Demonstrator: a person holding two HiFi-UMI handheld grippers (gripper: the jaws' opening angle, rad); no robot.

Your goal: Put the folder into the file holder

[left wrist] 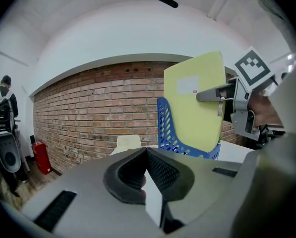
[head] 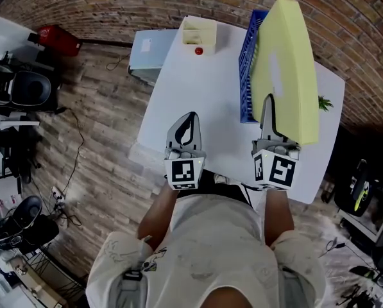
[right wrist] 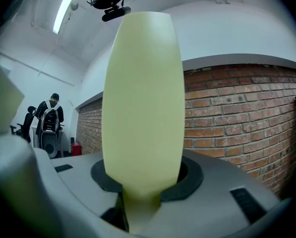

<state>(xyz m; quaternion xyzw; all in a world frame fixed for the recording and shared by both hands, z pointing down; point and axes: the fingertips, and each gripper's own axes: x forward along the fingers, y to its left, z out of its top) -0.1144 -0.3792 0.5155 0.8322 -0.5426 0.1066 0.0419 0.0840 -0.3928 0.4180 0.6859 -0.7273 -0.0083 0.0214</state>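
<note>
1. Red case [head: 58,39]: is lying on the wood floor at the far left, by the brick wall.
2. Grey cabinet [head: 151,49]: is standing against the far left corner of the table.
3. White table [head: 197,101]: is taking up the middle of the head view and carrying the items below.
4. Cream box [head: 199,31]: is sitting at the table's far edge, with a small red object [head: 199,51] lying just in front of it.
5. Left gripper [head: 189,117]: is hovering over the near part of the table, well apart from the file holder. Its jaws are pressing together at the tips and carrying nothing.
6. Blue file holder [head: 247,69]: is standing on the table right of centre, its lattice wall facing the left gripper.
7. Yellow folder [head: 287,69]: is standing upright on edge, just right of the holder's lattice wall and rising well above it. In the left gripper view its lower edge is meeting the holder's blue rim; whether it is already inside cannot be told.
8. Right gripper [head: 268,101]: is pointing along the table, its jaws clamping the folder's near edge from both sides.
9. Green sprig [head: 324,102]: is peeking out beyond the folder at the table's right edge.
</note>
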